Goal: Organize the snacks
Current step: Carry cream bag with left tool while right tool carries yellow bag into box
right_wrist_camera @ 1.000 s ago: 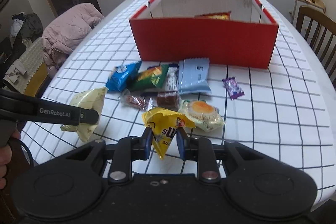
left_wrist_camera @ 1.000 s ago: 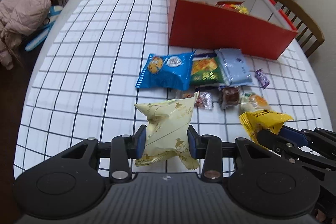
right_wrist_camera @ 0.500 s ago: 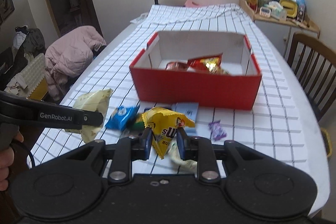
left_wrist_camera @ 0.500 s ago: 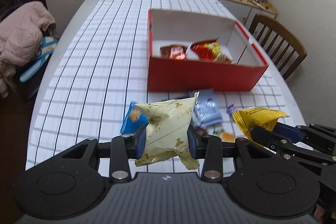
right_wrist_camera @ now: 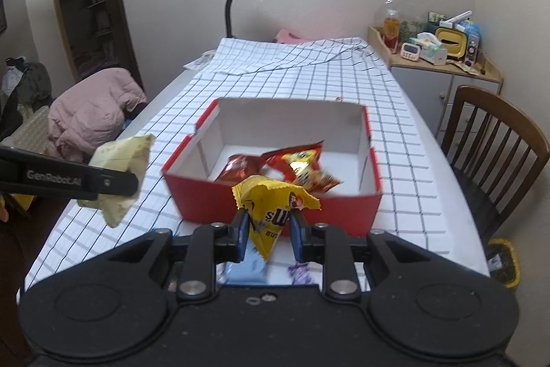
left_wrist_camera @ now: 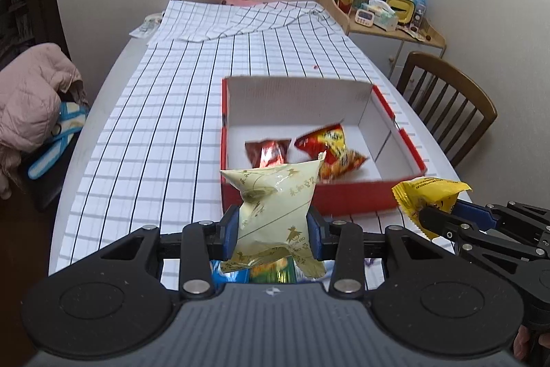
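Checked tablecloth [left_wrist_camera: 165,133] bare left of red box [left_wrist_camera: 343,195]

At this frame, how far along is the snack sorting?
Done: two red packets lie in the red box. In hand: left gripper holds the cream packet, right gripper the yellow packet. Left: several snacks on the table.

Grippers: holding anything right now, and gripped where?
Both are. Left gripper pinches the pale yellow snack bag across its middle. Right gripper pinches the bright yellow candy packet near its lower, narrower half.
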`<state>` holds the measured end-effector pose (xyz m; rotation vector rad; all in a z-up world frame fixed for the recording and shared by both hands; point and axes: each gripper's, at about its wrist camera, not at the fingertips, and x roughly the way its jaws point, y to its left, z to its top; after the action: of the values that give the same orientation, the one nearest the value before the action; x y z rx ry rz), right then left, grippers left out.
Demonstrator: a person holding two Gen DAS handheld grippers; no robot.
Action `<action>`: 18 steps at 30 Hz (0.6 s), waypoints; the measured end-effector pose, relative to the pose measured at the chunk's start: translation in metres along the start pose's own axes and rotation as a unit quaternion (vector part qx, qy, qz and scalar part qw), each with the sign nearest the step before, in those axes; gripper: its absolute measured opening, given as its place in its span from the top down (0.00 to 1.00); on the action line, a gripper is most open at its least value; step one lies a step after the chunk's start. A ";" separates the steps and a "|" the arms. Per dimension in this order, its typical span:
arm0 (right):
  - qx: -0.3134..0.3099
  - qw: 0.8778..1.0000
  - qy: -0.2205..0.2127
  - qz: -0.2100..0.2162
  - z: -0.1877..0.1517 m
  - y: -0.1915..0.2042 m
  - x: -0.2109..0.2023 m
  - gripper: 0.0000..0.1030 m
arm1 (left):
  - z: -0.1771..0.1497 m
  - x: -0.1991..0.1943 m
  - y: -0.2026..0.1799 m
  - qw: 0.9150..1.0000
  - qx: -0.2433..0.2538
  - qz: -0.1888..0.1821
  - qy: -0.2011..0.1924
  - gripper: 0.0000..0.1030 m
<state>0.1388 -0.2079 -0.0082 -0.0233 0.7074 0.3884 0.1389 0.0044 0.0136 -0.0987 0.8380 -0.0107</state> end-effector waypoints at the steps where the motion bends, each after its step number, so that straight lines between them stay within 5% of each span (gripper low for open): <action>1: 0.001 1.000 0.000 -0.002 0.003 -0.003 0.003 0.77 | 0.004 0.003 -0.001 1.000 -0.001 0.002 -0.001 0.62; 18: -0.014 1.000 0.008 -0.021 0.054 -0.038 0.066 0.77 | 0.069 0.064 -0.017 0.999 0.019 0.032 0.000 0.62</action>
<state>0.2319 -0.2126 -0.0135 -0.0676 0.7162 0.3572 0.2334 -0.0102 0.0137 -0.0365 0.8402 0.0344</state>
